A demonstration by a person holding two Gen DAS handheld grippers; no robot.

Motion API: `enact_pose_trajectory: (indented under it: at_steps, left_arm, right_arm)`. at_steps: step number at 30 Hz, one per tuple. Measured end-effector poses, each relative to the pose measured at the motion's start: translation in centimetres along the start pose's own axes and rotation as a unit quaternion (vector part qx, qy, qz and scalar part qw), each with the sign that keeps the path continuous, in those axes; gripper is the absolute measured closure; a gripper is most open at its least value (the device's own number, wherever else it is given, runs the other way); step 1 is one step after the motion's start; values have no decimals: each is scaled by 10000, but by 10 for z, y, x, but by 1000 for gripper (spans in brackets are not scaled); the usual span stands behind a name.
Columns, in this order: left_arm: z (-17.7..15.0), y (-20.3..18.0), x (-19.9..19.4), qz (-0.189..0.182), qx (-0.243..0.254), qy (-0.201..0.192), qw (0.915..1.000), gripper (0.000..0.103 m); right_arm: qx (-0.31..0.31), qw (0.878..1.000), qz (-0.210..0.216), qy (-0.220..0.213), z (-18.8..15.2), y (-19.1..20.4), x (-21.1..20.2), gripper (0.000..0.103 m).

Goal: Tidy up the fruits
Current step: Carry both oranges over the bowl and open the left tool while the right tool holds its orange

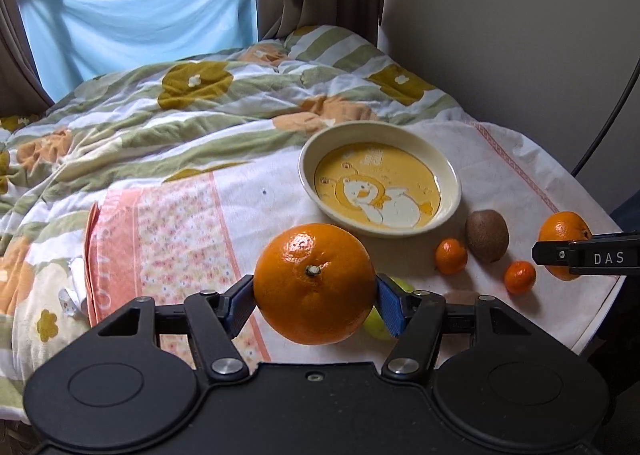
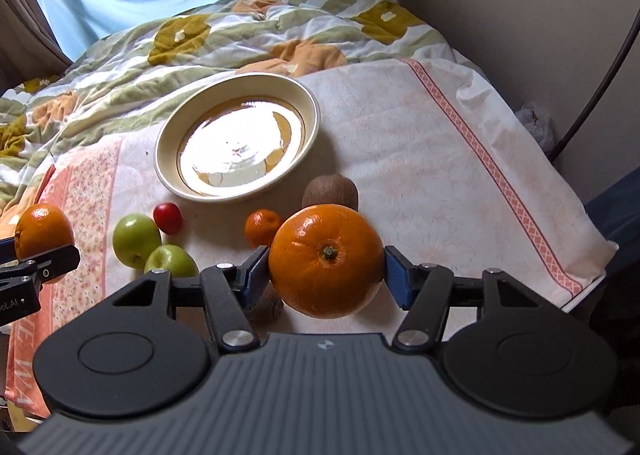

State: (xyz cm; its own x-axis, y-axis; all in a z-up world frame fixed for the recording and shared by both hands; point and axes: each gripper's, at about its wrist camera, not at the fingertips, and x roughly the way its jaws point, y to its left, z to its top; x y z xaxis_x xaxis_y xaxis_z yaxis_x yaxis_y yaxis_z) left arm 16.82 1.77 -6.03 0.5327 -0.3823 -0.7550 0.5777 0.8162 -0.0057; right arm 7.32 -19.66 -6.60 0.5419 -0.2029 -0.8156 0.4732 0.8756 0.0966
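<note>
My left gripper point(image 1: 315, 295) is shut on a large orange point(image 1: 315, 283), held above the cloth in front of the cream bowl point(image 1: 450, 171). My right gripper point(image 2: 326, 273) is shut on another large orange point(image 2: 326, 259), near the bowl point(image 2: 312, 107). Each held orange also shows in the other view, the right one at the right edge point(image 1: 562, 231) and the left one at the left edge point(image 2: 42, 229). On the cloth lie a kiwi point(image 1: 487, 236), two small mandarins point(image 1: 451, 256) point(image 1: 519, 277), two green apples point(image 2: 136, 233) point(image 2: 170, 259) and a small red fruit point(image 2: 168, 218). The bowl holds no fruit.
The fruits and bowl sit on a white and pink cloth point(image 2: 420, 143) over a table whose right edge point(image 2: 592, 279) drops off. A bed with a flowered quilt point(image 1: 160, 115) lies behind. A wall point(image 1: 520, 35) stands at the right.
</note>
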Motion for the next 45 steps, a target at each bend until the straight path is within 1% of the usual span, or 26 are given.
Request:
enact_pose_trajectory:
  at_steps: [6, 11, 17, 25, 29, 32, 37, 42, 44, 45]
  left_arm:
    - [40, -3, 5, 24, 93, -255, 9996, 36]
    - [67, -11, 25, 42, 100, -272, 9996, 36]
    - [96, -23, 68, 131, -22, -68, 9999, 36]
    - [121, -29, 145, 289, -122, 361, 9989, 36]
    - [123, -32, 174, 345, -106, 603, 9975, 36]
    - [123, -35, 189, 396, -91, 730, 9965, 36]
    - [123, -39, 205, 551, -10, 862, 9948, 36]
    - [122, -44, 214, 521, 102, 912, 9944, 35]
    - [123, -46, 212, 545, 165, 809, 9951, 33]
    - [123, -48, 209, 585, 257, 721, 9954, 24]
  right_arm:
    - [-100, 9994, 256, -216, 43, 4, -4, 28]
    - [-327, 9977, 469, -366, 81, 7, 8, 28]
    - [-708, 9939, 805, -260, 128, 13, 48, 28]
    - [-1106, 9876, 1112, 55, 178, 21, 118, 28]
    - [-1217, 9845, 1224, 298, 190, 24, 153, 28]
    - [-1301, 9825, 1278, 389, 193, 26, 173, 28]
    - [-1394, 9785, 1423, 540, 196, 29, 191, 28]
    - [-1345, 9777, 1496, 608, 194, 30, 197, 28]
    - [-1327, 9778, 1500, 623, 194, 29, 198, 28]
    - [-1322, 9779, 1498, 624, 194, 29, 198, 28]
